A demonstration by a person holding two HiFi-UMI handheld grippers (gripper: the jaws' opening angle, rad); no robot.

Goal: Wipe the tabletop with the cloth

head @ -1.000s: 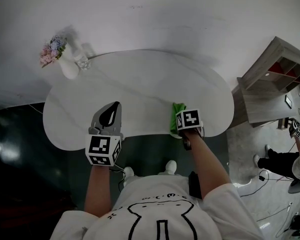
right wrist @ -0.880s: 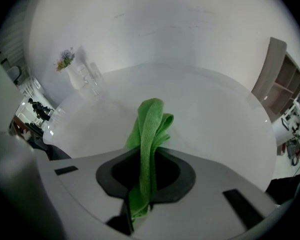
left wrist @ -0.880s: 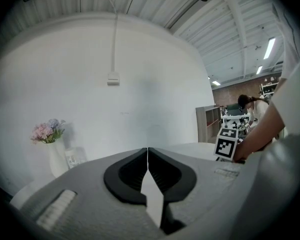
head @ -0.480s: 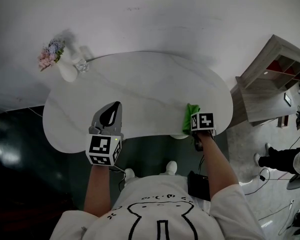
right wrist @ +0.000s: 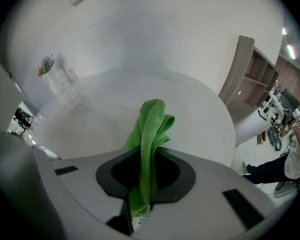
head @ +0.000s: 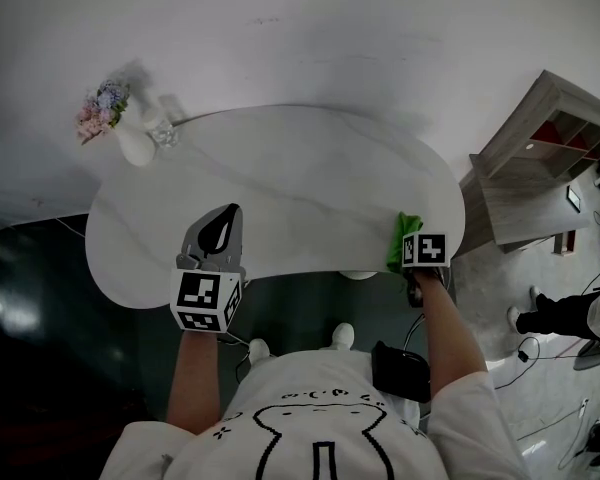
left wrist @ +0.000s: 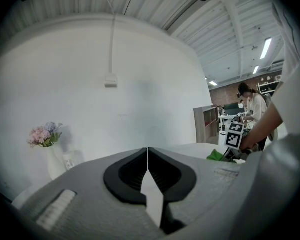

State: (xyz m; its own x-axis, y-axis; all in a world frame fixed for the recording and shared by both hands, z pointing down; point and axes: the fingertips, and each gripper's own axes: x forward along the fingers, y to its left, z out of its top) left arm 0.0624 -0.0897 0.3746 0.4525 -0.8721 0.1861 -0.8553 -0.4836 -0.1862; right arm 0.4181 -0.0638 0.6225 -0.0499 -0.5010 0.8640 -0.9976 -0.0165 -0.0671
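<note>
Holding the green cloth (right wrist: 151, 119) pinched tight between its two jaws, our right gripper (head: 420, 251) sits at the near right edge of the white tabletop (head: 280, 168). The cloth's free folds stick out past the jaw tips and seem to lie on the surface there, close to the rim. Our left gripper (left wrist: 148, 153) has its jaws closed together with nothing between them. It points across the near left part of the table, and we cannot tell from above whether it touches the top. At the far left corner stands a white vase (head: 135, 140) of pink and blue flowers, with a small clear glass (head: 164, 128) just beside it. Off the table's right end, a wooden shelf unit (head: 545, 148) stands against the wall.
</note>
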